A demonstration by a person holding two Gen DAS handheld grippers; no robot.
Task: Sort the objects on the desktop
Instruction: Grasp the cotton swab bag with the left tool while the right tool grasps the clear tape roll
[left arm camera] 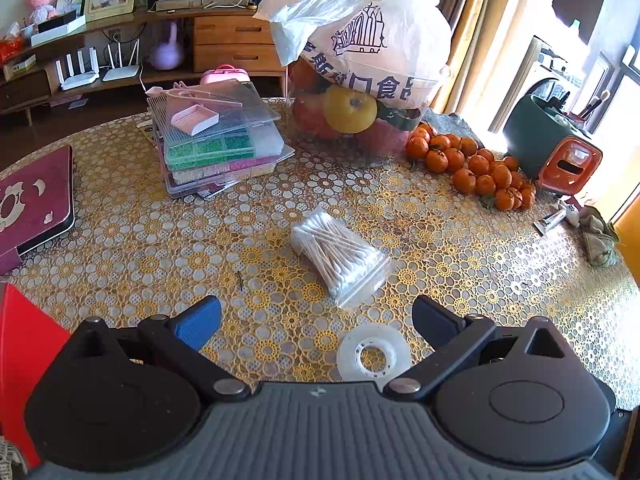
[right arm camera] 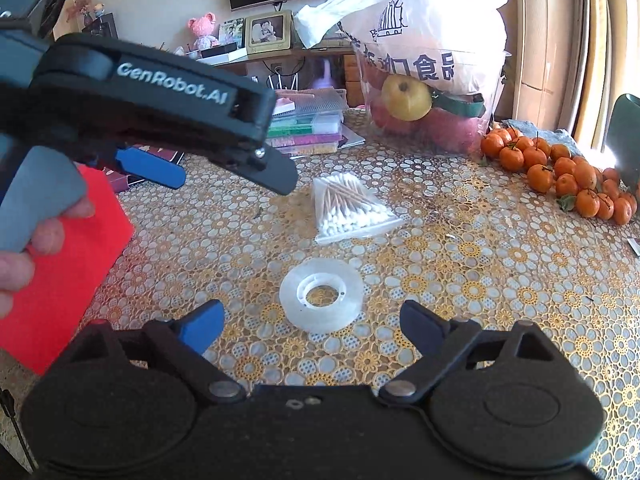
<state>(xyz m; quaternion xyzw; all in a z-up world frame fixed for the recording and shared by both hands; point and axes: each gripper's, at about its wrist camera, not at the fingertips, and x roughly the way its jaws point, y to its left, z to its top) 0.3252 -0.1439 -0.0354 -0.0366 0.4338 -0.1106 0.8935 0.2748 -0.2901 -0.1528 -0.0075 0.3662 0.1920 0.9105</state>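
Both tools are empty, so the sorting looks to be at the approach to a first pick. The right hand-held gripper (right arm camera: 312, 330) has its jaws spread wide and holds nothing; the roll of clear tape (right arm camera: 322, 294) lies flat on the surface just ahead of it, between the lines of its two fingers. The left hand-held gripper (left arm camera: 316, 320) is equally wide and empty, with the same tape roll (left arm camera: 374, 358) close under its right finger and the bag of cotton swabs (left arm camera: 340, 258) a little farther ahead. A red sheet (right arm camera: 60, 264) lies to the left of both tools; whether it marks the sorting spot cannot be told.

The likely next move is for the right tool to drop lower and close across the tape's outer rim. The roll is low and smooth, so the fingertips would need to come almost down to the cloth.

The surface (left arm camera: 460, 248) wears a gold-flowered lace cover. Farther ahead stand stacked bead boxes (left arm camera: 218, 148), a bagged tub of fruit (left arm camera: 360, 80) and a heap of mandarins (left arm camera: 472, 164). Beyond it, a wooden shelf unit (left arm camera: 232, 40) carries photo frames, and bright curtained windows lie off to the right.
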